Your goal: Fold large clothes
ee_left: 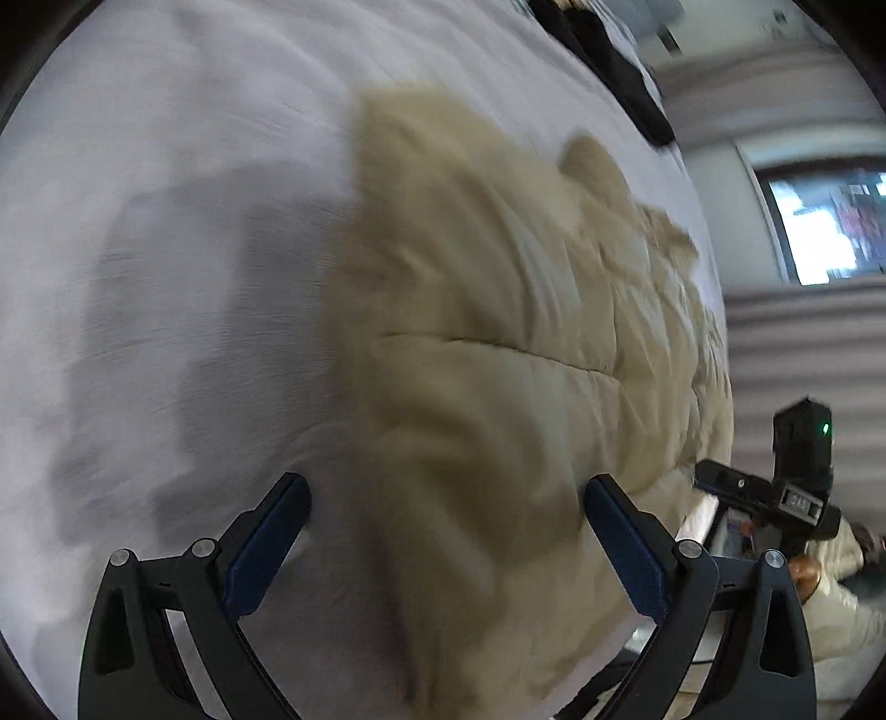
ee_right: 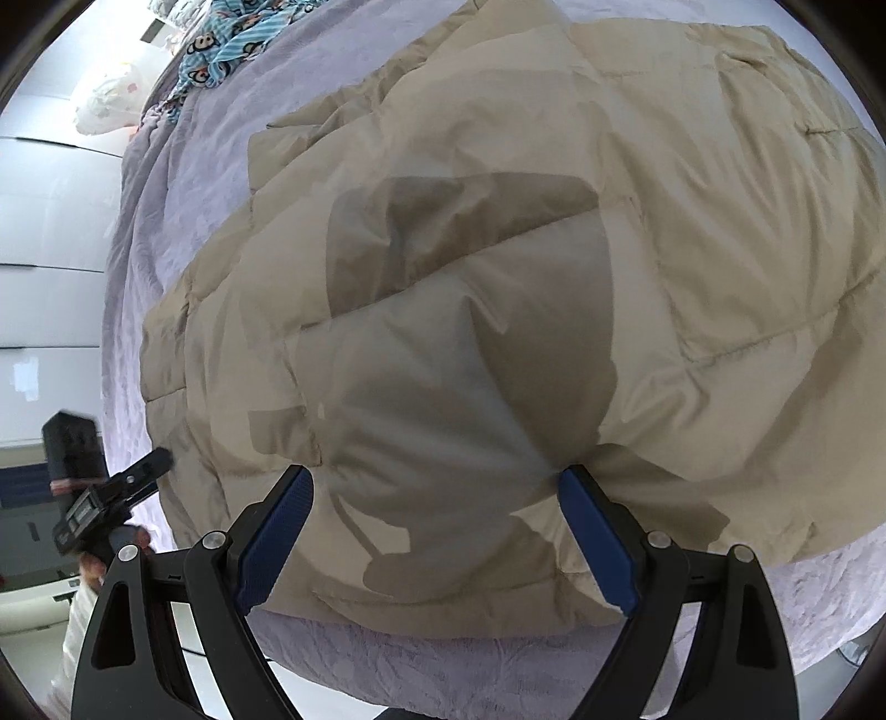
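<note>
Jacket: a beige quilted puffer jacket (ee_right: 498,310) lies spread on a bed with a pale lilac cover (ee_right: 166,221); its near hem runs along the bed's front edge.
Right claw: the right claw (ee_right: 437,531) points steeply down over the jacket's near part, fingers wide apart, nothing clamped.
Jacket against right claw: the padded cloth fills the gap between the blue pads (ee_right: 595,531) and spreads from there toward 12 and 2 o'clock; whether the pads touch the cloth cannot be told.
Left claw: the left claw (ee_left: 443,531) is also spread wide and empty; this view is blurred.
Jacket against left claw: the jacket (ee_left: 498,343) sits from 12 to 2 o'clock of the claw, its edge passing between the fingers; the left finger stands over bare bed cover (ee_left: 166,249).
Other claw seen: in the left wrist view the right claw's body shows at 3 o'clock; in the right wrist view the left one shows at 9 o'clock.
Far bed: blue patterned fabric (ee_right: 238,39) at 11 o'clock in the right wrist view; dark clothing (ee_left: 609,61) at 1 o'clock in the left wrist view.
</note>
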A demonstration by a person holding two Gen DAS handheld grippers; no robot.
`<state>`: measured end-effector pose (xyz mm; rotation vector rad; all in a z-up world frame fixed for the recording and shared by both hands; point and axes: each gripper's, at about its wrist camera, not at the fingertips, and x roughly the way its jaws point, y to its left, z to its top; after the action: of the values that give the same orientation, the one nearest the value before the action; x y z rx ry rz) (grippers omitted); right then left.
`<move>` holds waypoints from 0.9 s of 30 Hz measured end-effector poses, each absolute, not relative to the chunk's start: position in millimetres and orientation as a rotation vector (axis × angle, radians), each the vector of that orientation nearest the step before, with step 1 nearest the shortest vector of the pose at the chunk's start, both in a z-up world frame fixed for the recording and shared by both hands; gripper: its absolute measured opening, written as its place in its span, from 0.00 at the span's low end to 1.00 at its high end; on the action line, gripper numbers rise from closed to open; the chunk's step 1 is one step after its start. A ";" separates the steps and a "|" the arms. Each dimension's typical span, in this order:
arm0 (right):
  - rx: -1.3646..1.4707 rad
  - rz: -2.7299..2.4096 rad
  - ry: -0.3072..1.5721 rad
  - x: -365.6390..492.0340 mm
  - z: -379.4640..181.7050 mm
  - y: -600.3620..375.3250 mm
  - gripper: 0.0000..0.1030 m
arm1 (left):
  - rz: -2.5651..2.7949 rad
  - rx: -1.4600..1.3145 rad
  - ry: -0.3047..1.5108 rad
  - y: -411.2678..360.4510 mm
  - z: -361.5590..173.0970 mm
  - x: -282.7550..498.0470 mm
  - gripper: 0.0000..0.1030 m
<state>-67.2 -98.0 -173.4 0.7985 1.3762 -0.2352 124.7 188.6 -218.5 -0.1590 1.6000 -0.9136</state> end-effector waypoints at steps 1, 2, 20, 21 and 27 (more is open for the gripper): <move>0.796 -0.236 1.380 -66.6 -174.4 -98.4 0.90 | -0.942 -0.131 1.614 175.4 -225.5 124.4 0.97; 0.793 -0.237 1.384 -66.0 -175.0 -98.4 0.90 | -0.955 -0.106 1.618 166.4 -229.8 124.4 0.97; 0.702 -0.249 1.163 -33.0 -157.3 -145.6 0.18 | -1.017 -0.189 1.526 141.6 -159.2 90.6 0.20; 0.717 -0.235 1.165 -27.6 -165.9 -148.0 0.17 | -1.001 -0.181 1.512 136.2 -145.2 84.6 0.20; 0.899 -0.163 1.159 -14.1 -214.3 -164.1 0.13 | -0.947 -0.180 1.505 91.7 -83.4 55.6 0.20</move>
<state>-14.1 -164.1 -214.3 0.8994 1.1589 -0.1634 55.6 91.7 -83.4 -0.1796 1.5051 -0.9467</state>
